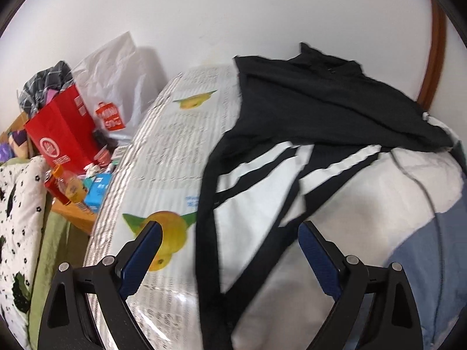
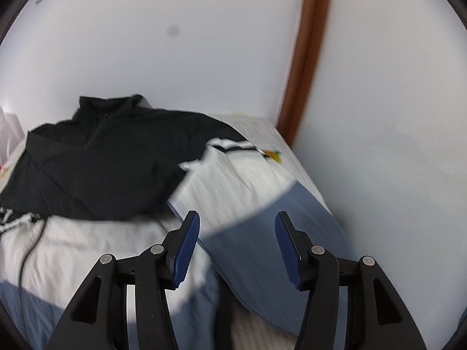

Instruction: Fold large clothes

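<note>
A white plastered wall (image 2: 175, 67) fills the background ahead of me, with a brown wooden door frame (image 2: 309, 52) running up it at the right. Below it lies the bed with a lemon-printed, text-covered mattress sheet (image 1: 175, 145), and spread across that bed is the large garment I am folding, a jacket in black, white and slate-blue panels with white stripes (image 1: 321, 110); its black collar end lies toward the wall, its white middle and blue lower part reach toward me, and a thin dark drawcord (image 2: 29, 250) trails over the white cloth. In my right view one white-and-blue flap is turned over on top of the rest, though motion blur softens its edge. At the bed's left side stands a low wooden bench (image 1: 73, 215) crowded with a red paper shopping bag (image 1: 61, 134), a crinkled white plastic bag (image 1: 116, 73), an orange drink bottle (image 1: 70, 188) and a small blue carton (image 1: 99, 192); a cream quilt with black flowers (image 1: 17, 204) hangs nearer still. My left gripper (image 1: 230, 233) hovers over the jacket's striped part with jaws spread wide and nothing in them. My right gripper (image 2: 238, 224) hangs over the blue panel, its jaws apart and gripping nothing.
</note>
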The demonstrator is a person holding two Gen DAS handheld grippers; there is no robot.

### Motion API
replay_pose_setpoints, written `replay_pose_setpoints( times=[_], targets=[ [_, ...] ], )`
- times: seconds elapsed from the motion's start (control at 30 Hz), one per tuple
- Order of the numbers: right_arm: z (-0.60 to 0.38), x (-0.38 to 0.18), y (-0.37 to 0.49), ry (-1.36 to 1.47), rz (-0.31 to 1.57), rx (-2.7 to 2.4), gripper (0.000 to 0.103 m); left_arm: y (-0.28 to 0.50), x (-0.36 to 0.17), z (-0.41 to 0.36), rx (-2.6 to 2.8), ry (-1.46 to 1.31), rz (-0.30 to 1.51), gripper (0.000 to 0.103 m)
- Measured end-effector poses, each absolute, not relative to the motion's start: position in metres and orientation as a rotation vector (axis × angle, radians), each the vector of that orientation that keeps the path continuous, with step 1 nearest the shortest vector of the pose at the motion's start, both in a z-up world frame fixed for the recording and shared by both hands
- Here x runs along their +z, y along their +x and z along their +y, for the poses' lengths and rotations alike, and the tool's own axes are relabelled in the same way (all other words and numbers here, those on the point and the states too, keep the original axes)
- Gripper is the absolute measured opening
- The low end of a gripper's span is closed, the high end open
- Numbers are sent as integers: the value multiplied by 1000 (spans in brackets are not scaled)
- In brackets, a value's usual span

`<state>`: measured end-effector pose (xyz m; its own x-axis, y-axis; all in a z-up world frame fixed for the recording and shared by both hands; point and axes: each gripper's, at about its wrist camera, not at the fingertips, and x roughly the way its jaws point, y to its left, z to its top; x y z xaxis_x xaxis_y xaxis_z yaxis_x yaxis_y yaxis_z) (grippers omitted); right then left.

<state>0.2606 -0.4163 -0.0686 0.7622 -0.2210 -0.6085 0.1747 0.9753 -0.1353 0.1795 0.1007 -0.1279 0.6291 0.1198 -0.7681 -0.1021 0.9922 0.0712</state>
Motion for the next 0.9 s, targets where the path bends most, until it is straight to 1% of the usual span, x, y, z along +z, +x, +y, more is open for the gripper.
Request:
replay_pose_setpoints(
  times=[0.13, 0.2, 0.23, 0.27, 0.33, 0.37, 0.43, 0.63, 0.8, 0.83, 0.9],
  targets=[
    [-406, -66, 256, -55, 663, -133, 53, 182, -119, 91, 92, 2, 890, 94],
    [-392, -65, 263, -57, 659, -78, 51, 183, -114, 88, 88, -3, 894, 94],
    [-387, -65, 267, -59, 659, -62, 45, 184, -113, 87, 87, -4, 891, 94],
    [-380, -66, 274, -58, 666, -46, 36, 183, -110, 86, 88, -4, 887, 94],
    [-371, -71, 291, -37, 694, -17, 26, 184, -107, 87, 98, -3, 882, 94],
    [-367, -73, 299, -29, 706, -4, 22, 185, -106, 88, 104, -4, 880, 94],
    [-359, -79, 314, -38, 729, 3, 19, 187, -104, 91, 114, -8, 880, 95],
    [-338, -97, 345, -59, 780, -3, 18, 192, -104, 103, 138, -32, 885, 95],
    [-334, -122, 359, -87, 850, -37, 18, 193, -105, 106, 147, -34, 891, 95],
    [-332, -127, 361, -100, 867, -44, 15, 192, -105, 106, 146, -37, 892, 95],
    [-330, -131, 361, -112, 887, -38, 15, 191, -104, 105, 142, -41, 889, 95]
  ],
)
